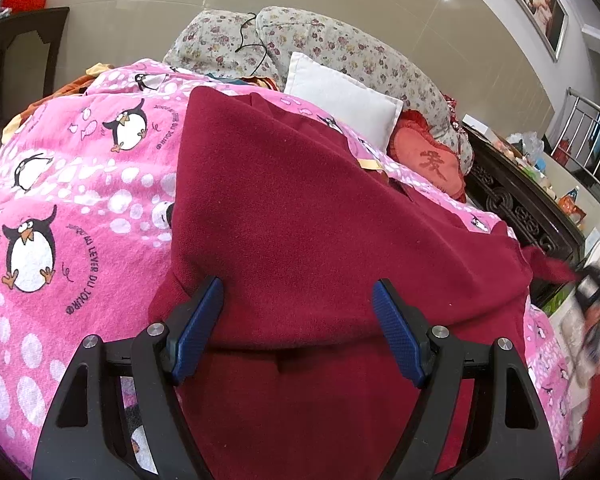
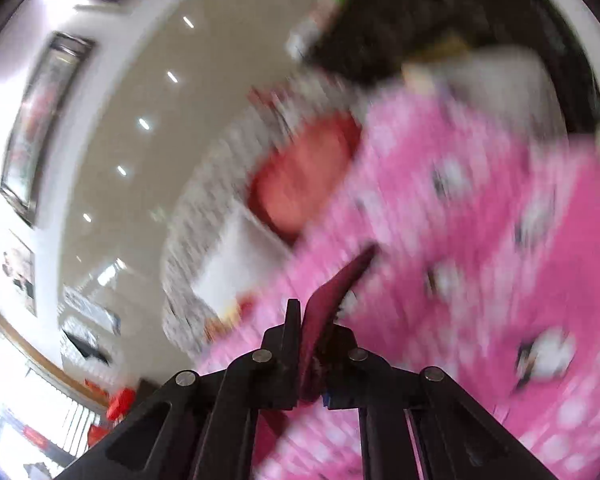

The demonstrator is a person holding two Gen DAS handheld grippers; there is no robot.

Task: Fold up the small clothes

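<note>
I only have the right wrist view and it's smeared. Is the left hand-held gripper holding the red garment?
Observer: No. The left hand-held gripper is open, its blue pads apart over the dark red garment, not pinching it.
Operator: How is the garment lying?
Observer: Mostly spread on the pink penguin blanket, with one corner drawn out to the right toward the right hand-held gripper, which is shut on it.
Operator: Anything at the far end of the bed?
Observer: A white pillow and a red cushion in front of a floral quilt.
</note>
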